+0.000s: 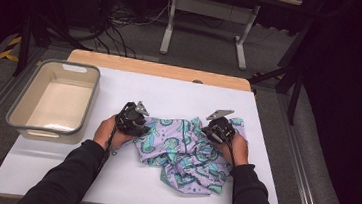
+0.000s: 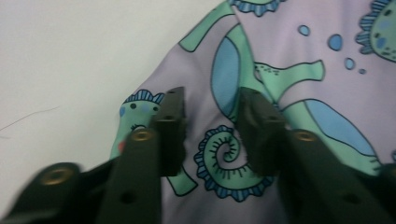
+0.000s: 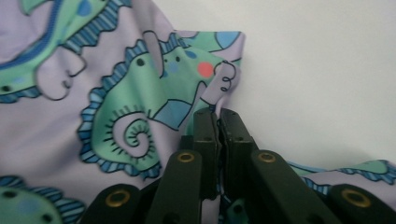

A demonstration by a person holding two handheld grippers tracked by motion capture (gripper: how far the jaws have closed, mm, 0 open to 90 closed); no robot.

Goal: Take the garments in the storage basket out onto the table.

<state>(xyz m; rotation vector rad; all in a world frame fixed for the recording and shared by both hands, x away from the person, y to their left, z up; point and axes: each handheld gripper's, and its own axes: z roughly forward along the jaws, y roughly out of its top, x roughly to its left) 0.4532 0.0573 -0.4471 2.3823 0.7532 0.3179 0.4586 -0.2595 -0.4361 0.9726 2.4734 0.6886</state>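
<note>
The right gripper (image 3: 218, 116) is pinching the edge of the seahorse-print cloth (image 1: 184, 155) on the table (image 1: 126, 177), while the left gripper (image 2: 210, 116) is standing spread over the cloth.

We see a table (image 1: 111, 180) w/ a white top and a wood strip along its far edge. Grey carpet floor (image 1: 140, 38) beyond, w/ black cables (image 1: 111, 27) tangled near the far left corner. A white-legged desk frame (image 1: 207, 19) stands further back. Dark curtain (image 1: 350, 98) at right; yellow-black tape (image 1: 9, 48) on the floor at left. Room dim, table lit.
</note>
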